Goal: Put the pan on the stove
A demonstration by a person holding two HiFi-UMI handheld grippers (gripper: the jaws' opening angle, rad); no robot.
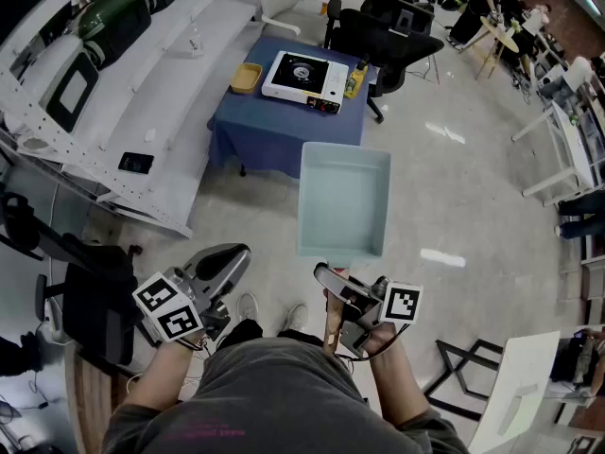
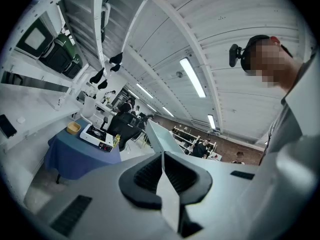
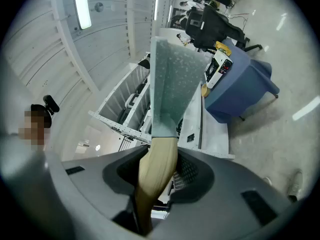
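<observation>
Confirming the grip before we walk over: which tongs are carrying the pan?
The right tongs, clamped on the wooden handle of the pan. The left tongs are shut with nothing between them.

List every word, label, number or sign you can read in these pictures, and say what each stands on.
No text is readable.
On the stove: front-panel marks, too small to read.
On the yellow bottle: label, too small to read.
On the shirt: faint pink print, blurred.
On the left gripper and right gripper: cubes with black-and-white squares only, no letters.
On the pan: no print shows.
</observation>
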